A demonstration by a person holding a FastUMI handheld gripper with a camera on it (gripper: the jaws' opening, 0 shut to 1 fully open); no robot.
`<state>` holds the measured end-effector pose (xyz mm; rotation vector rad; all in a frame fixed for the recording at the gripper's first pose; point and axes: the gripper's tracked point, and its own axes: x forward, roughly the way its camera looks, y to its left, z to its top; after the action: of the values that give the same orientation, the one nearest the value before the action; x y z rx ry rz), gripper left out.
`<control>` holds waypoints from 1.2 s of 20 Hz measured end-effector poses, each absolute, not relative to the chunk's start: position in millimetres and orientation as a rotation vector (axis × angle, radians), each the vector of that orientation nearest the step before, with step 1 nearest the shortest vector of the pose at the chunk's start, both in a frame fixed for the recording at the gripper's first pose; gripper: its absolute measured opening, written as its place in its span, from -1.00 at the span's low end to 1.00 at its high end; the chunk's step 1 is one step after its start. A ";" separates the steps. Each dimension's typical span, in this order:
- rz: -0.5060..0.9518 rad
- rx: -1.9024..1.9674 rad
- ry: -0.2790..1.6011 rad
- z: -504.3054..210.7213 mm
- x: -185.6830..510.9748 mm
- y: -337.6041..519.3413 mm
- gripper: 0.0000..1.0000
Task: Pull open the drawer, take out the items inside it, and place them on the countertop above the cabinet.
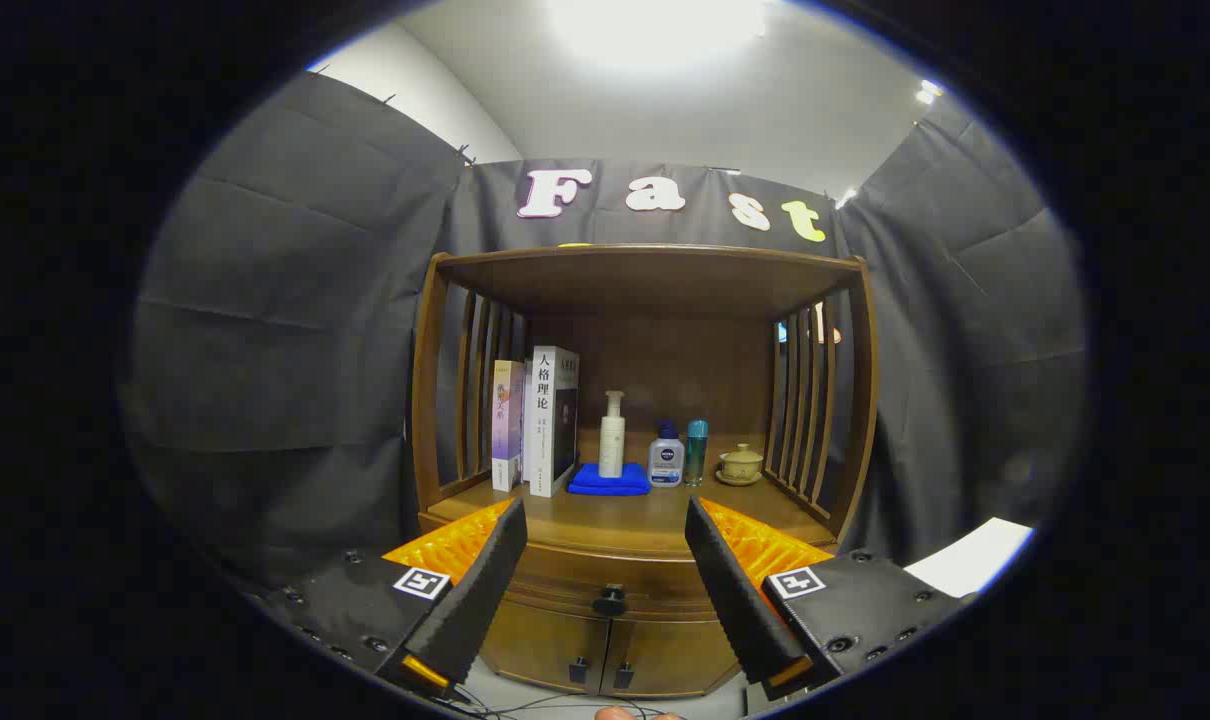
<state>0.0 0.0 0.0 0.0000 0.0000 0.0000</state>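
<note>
We hold the gripper (605, 540) spread wide and empty before a wooden cabinet (645, 420), its fingers (485, 580) framing the shut drawer (610, 580) and its dark knob (610, 601) just beyond them. On the countertop (615, 515) above, from left to right, stand books (537, 422), a pump bottle (613, 435) on a blue cloth (610, 480), two small bottles (680, 455) and a lidded cup (741, 464).
</note>
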 end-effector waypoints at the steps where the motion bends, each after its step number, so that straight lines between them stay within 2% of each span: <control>1: -0.001 0.004 0.000 -1.1 0.2 -0.4 0.99; 12: -0.011 0.018 0.020 -16.2 12.9 -3.3 0.99; 24: -0.023 0.022 0.089 -58.4 56.0 -12.3 0.99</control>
<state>56.0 -12.3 -58.4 0.0221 0.0888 -0.0228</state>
